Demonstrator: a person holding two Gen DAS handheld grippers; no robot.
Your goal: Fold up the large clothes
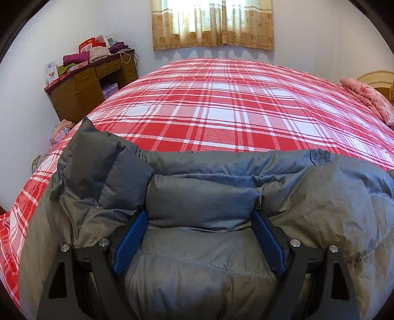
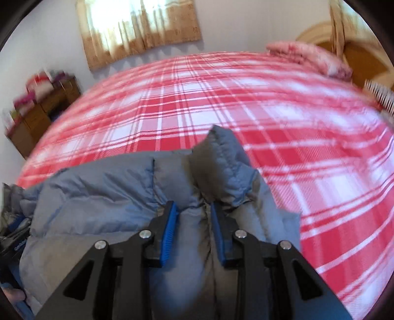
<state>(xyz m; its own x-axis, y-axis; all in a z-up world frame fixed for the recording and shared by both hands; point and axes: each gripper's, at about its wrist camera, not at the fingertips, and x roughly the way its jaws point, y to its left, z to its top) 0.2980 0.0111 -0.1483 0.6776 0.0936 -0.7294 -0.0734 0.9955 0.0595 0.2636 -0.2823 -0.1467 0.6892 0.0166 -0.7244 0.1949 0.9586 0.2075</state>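
A grey puffer jacket lies bunched at the near edge of a bed covered in a red plaid sheet. The left gripper, jaws spread wide, straddles a thick padded fold that fills the gap. The right gripper pinches a narrower ridge of the jacket, apparently near its collar; that view is blurred. Beyond stand a wooden desk piled with clothes and a curtained window.

A puffy grey jacket of smooth, faintly sheened quilted cloth is seen on a matt woven plaid bedsheet, gripped by ribbed blue plastic pads.
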